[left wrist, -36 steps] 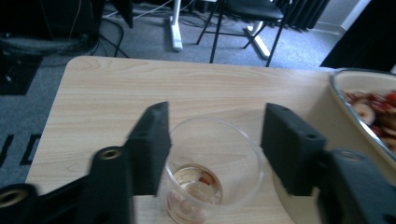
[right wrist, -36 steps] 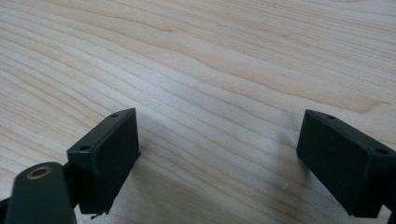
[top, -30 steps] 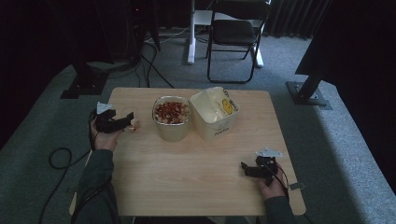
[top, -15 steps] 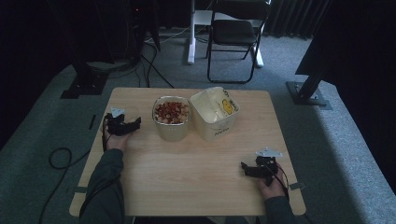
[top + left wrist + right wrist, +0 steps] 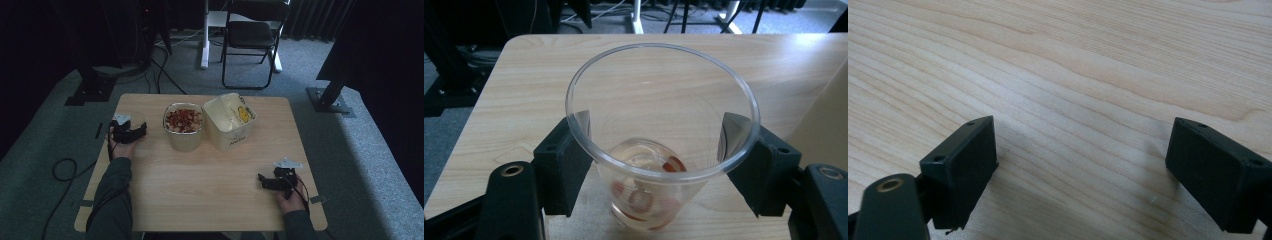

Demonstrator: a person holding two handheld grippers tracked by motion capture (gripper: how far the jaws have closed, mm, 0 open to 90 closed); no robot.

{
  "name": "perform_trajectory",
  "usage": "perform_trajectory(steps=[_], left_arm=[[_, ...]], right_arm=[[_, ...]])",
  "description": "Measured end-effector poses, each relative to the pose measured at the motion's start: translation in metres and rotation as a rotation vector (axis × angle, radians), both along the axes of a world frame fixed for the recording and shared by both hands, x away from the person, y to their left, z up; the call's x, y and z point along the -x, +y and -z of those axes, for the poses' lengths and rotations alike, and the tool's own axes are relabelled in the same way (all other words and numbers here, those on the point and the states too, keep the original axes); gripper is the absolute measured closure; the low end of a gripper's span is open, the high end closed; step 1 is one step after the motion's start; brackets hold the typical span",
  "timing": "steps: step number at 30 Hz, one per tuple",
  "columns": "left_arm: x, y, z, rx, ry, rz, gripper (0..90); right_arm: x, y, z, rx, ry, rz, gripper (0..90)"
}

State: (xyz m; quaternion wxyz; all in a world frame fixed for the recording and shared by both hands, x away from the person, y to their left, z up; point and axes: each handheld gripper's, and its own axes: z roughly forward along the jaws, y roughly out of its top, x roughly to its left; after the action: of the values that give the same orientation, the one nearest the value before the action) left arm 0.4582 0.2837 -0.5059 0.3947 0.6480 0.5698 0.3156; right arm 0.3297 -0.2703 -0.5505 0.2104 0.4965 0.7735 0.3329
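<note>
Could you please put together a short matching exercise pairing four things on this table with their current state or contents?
Things:
1. clear plastic cup
2. round tub
3. square cream container
4. right gripper

States:
A. open, over bare wood
B. nearly full of reddish pieces
C. between the left gripper's jaws, a few red pieces at the bottom
D. empty, a yellow face on its side

Pairs: 1-C, 2-B, 3-D, 4-A
</note>
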Motion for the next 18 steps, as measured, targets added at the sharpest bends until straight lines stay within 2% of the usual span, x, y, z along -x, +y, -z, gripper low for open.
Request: perform_trajectory(steps=[7, 11, 18], left_arm=[[0.005, -0.005, -0.02, -0.017, -0.044, 0.029, 32.1], [0.006, -0.009, -0.038, -0.046, -0.067, 0.036, 32.5], [0.006, -0.017, -0.071, -0.085, -0.095, 0.088, 32.6]], right_arm=[[0.0, 0.0, 0.0, 0.0, 0.0, 0.0, 12.6], [0.0, 0.0, 0.0, 0.0, 0.0, 0.0, 12.6], [0.0, 0.0, 0.0, 0.0, 0.0, 0.0, 12.6]])
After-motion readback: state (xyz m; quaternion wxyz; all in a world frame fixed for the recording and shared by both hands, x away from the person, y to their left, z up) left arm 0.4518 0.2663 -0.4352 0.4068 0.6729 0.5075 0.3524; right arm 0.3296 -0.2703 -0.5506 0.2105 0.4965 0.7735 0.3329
